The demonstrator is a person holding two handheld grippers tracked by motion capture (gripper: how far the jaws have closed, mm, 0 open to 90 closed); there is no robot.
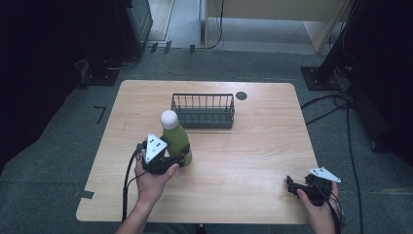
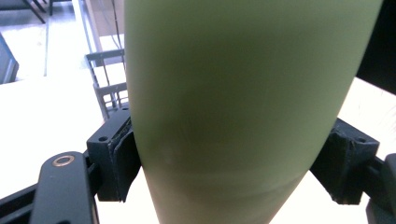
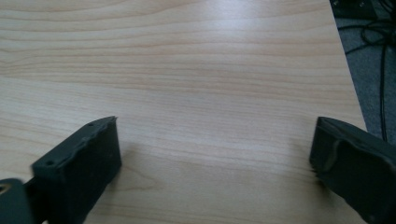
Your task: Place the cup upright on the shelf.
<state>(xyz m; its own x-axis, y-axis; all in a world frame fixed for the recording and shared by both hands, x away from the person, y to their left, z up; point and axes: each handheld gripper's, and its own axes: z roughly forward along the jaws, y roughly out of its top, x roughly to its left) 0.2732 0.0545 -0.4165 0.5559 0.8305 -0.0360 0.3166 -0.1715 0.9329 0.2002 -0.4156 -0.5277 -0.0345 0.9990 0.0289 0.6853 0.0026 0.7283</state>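
A pale green bottle (image 1: pixel 175 138) with a round white cap (image 1: pixel 168 118) stands upright left of the table's middle. My left gripper (image 1: pixel 182 157) is shut on its lower body from the near side. In the left gripper view the bottle (image 2: pixel 233 93) sits between the two pads (image 2: pixel 122 154), which press on both of its sides around the gripper's middle (image 2: pixel 231 163). My right gripper (image 1: pixel 291 186) rests low near the table's front right corner. Seen in the right gripper view, that gripper (image 3: pixel 215 158) stands wide open over bare wood, with nothing between its jaws.
A black wire basket (image 1: pixel 203 117) stands just behind the bottle, also seen past it as the basket (image 2: pixel 105 88) in the left gripper view. A dark round grommet (image 1: pixel 241 95) sits in the wooden table (image 1: pixel 243 156). Cables (image 1: pixel 336 105) lie on the floor to the right.
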